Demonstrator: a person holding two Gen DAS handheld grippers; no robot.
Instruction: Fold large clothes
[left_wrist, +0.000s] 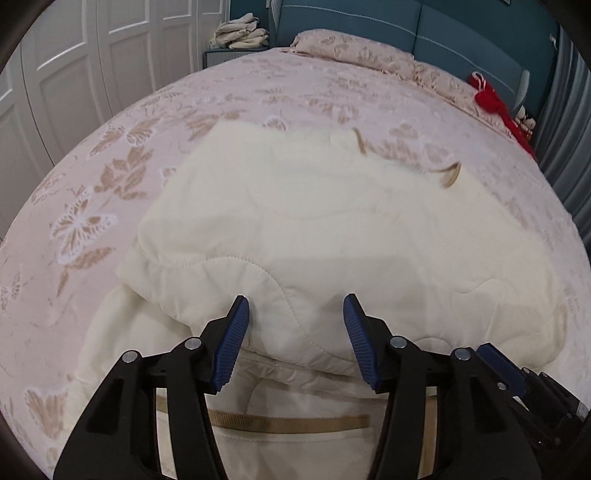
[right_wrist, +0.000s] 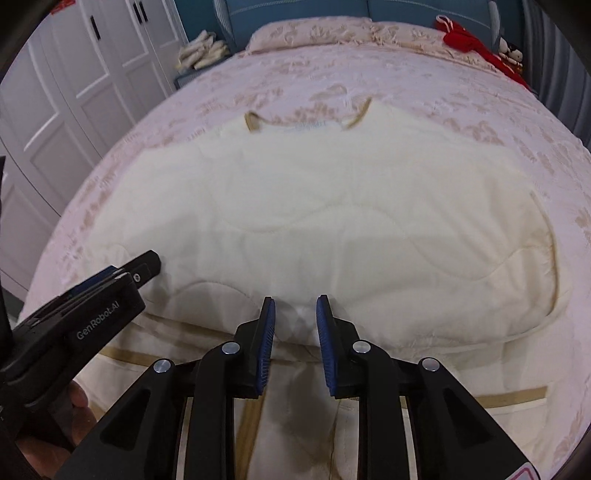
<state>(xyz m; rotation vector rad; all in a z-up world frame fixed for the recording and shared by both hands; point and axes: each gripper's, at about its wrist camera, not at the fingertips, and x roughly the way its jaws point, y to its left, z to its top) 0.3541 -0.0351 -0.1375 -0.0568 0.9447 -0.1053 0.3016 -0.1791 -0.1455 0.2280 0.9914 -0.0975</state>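
Blue-padded jaws of the left gripper (left_wrist: 295, 314) stand open, empty, over the folded edge of the cream quilted coat (left_wrist: 295, 221) on the bed (left_wrist: 74, 166); right gripper (right_wrist: 295, 314) narrowly parted, gripping nothing. Risk: pinching one layer only, so the fold drags open.

This is a bedroom in a home: a wide bed (right_wrist: 406, 85) with a pink floral bedspread, a teal padded headboard (left_wrist: 461, 26), pillows (left_wrist: 354, 48) and white panelled wardrobe doors (right_wrist: 74, 92) beside it.
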